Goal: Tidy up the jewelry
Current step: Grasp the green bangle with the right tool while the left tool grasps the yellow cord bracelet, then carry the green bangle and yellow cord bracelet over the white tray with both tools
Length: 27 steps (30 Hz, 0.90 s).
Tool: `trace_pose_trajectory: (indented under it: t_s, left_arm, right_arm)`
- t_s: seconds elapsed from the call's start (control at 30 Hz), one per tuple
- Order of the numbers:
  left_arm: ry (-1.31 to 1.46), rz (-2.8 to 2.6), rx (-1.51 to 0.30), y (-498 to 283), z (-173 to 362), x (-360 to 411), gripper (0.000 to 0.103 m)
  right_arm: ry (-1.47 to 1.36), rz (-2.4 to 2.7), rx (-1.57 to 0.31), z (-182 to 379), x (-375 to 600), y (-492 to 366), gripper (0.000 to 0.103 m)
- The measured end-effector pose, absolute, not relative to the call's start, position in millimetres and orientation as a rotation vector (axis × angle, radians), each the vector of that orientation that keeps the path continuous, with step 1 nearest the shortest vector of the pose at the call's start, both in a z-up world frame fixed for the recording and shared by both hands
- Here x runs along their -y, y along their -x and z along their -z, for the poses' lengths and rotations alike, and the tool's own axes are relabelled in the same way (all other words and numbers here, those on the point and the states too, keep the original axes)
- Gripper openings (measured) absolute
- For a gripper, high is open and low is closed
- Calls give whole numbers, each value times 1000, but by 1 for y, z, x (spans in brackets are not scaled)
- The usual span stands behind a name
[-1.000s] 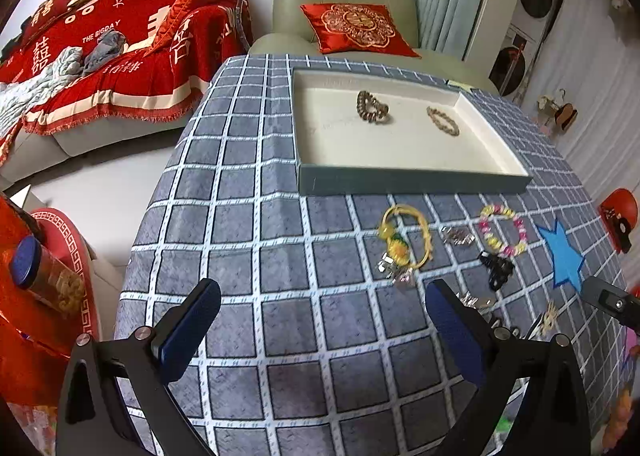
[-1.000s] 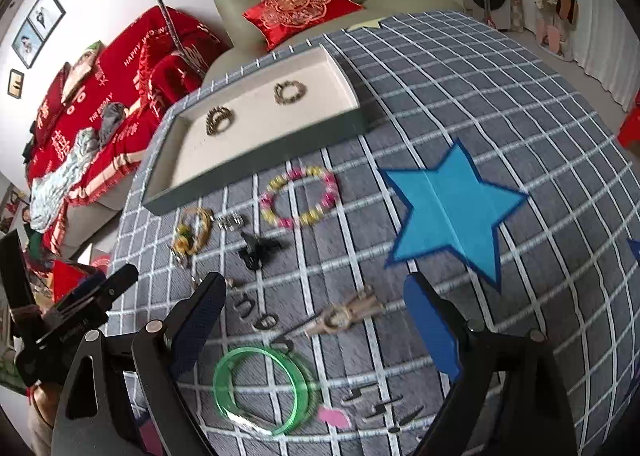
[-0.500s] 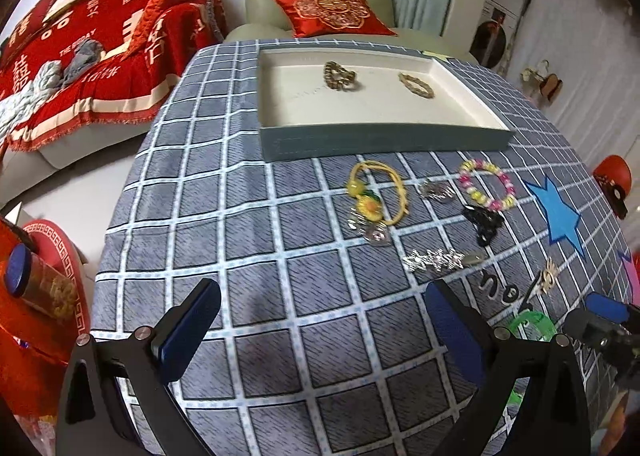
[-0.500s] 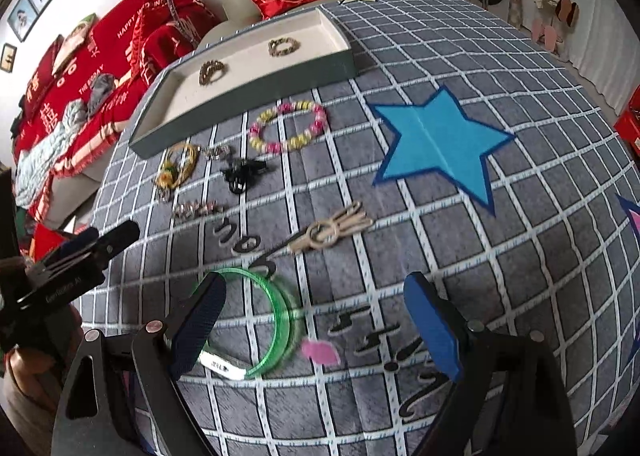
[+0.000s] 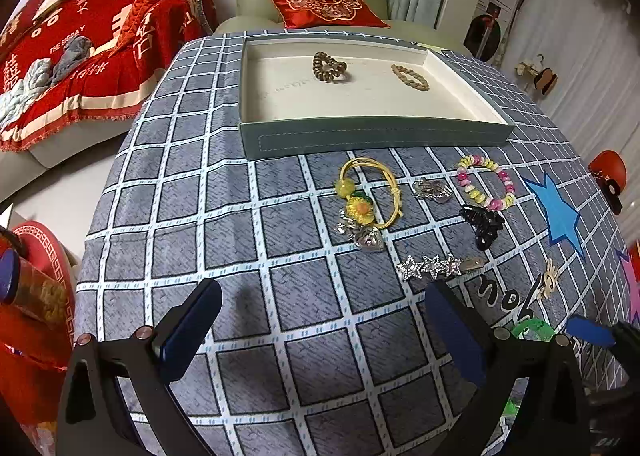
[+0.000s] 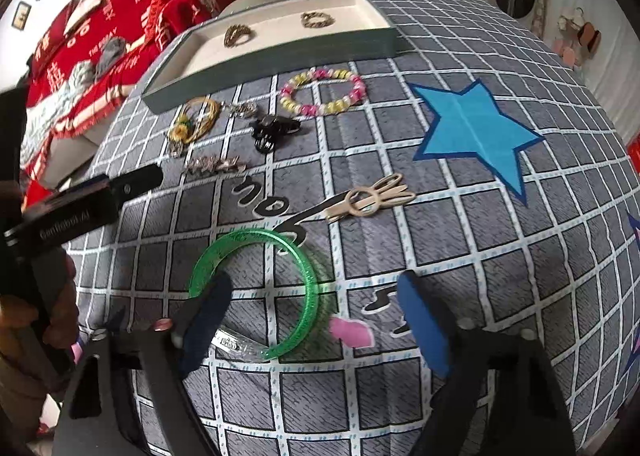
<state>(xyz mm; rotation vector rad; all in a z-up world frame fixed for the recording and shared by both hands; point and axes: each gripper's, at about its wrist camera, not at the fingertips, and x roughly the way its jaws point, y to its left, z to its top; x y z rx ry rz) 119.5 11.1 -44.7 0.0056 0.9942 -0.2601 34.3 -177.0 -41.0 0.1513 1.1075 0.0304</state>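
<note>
My right claw (image 6: 316, 320) is spread wide just over the green bangle (image 6: 256, 292) on the bench (image 6: 440, 256), gripping nothing. Left claw (image 5: 320, 324) also wide open w/ nothing in it; tray (image 5: 376, 136) holds two bracelets.

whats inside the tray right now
Two pieces lie on the pale floor of the tray: a brown coiled hair tie toward the left and a tan braided bracelet toward the right, apart from each other. The near wall hides a thin strip of floor behind it.

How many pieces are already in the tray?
2: a coiled brown hair tie near the tray's middle, and a braided tan bracelet toward its right side. None appear hidden.
</note>
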Motion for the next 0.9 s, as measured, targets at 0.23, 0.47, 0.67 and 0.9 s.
trace_pose_trajectory:
  t_s: [0.23, 0.47, 0.67, 0.9]
  left_arm:
    - [28, 253, -1024, -145, 47, -9, 103]
    - [55, 257, -1008, -173, 42, -6, 88]
    - [33, 276, -1041, -186, 48, 3, 76]
    - [-48, 321, -1026, -185, 47, 16, 29]
  right_arm:
    - [-19, -8, -1102, 41, 161, -36, 56]
    - [19, -9, -1092, 39, 158, -34, 38]
    - [3, -11, -1087, 37, 160, -32, 11]
    - [-12, -16, -1082, 36, 160, -32, 8]
